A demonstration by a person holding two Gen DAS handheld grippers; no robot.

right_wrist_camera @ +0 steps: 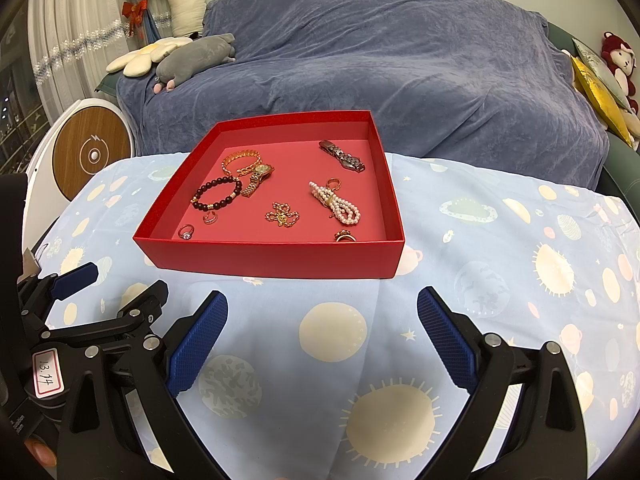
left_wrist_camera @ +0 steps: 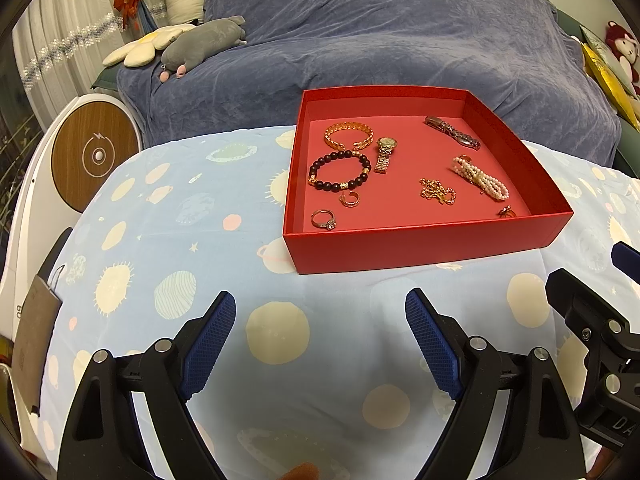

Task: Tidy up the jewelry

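A shallow red box (left_wrist_camera: 420,246) (right_wrist_camera: 276,258) stands on the blue planet-print cloth. In it lie a gold bangle (left_wrist_camera: 347,136), a dark bead bracelet (left_wrist_camera: 339,171) (right_wrist_camera: 216,193), a gold watch (left_wrist_camera: 385,154) (right_wrist_camera: 258,178), a silver watch (left_wrist_camera: 453,132) (right_wrist_camera: 342,155), a pearl bracelet (left_wrist_camera: 482,178) (right_wrist_camera: 338,203), a gold chain (left_wrist_camera: 437,192) (right_wrist_camera: 282,216) and several rings (left_wrist_camera: 325,220) (right_wrist_camera: 186,232). My left gripper (left_wrist_camera: 320,344) is open and empty, in front of the box. My right gripper (right_wrist_camera: 322,344) is open and empty, also in front of it.
A sofa under a blue-grey cover (left_wrist_camera: 380,40) (right_wrist_camera: 380,48) stands behind the table, with plush toys (left_wrist_camera: 204,42) on its left end. A white round device with a wooden face (left_wrist_camera: 94,156) stands at the left. The right gripper shows at the left view's right edge (left_wrist_camera: 592,320).
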